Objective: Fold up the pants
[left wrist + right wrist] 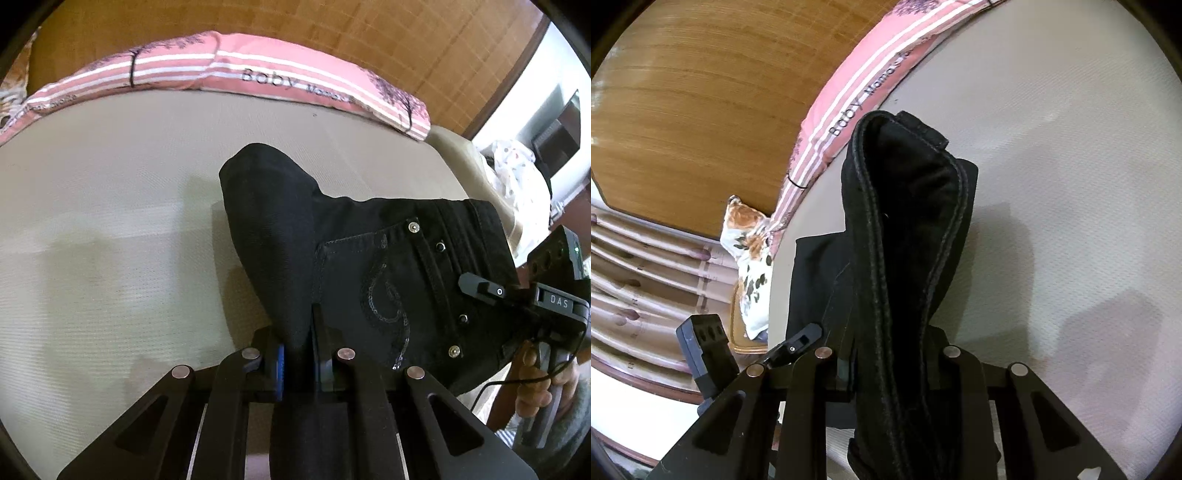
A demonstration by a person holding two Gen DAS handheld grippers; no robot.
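Note:
Black pants [369, 258] with a sequinned back pocket and metal rivets hang lifted above a beige mattress [110, 221]. My left gripper [299, 354] is shut on a fold of the dark cloth, which rises from between its jaws. In the right wrist view the same pants [905, 240] show a thick stitched waistband edge standing up from my right gripper [890, 369], shut on that band. The right gripper [476, 286], held by a hand [535, 384], also appears at the right edge of the left wrist view.
A pink striped pillow [229, 70] lies along the mattress's far edge against a wooden headboard [406, 40]. A floral cushion [750, 266] and curtains [646, 280] sit beyond the bed's side. Spotted white cloth [517, 166] lies at the right.

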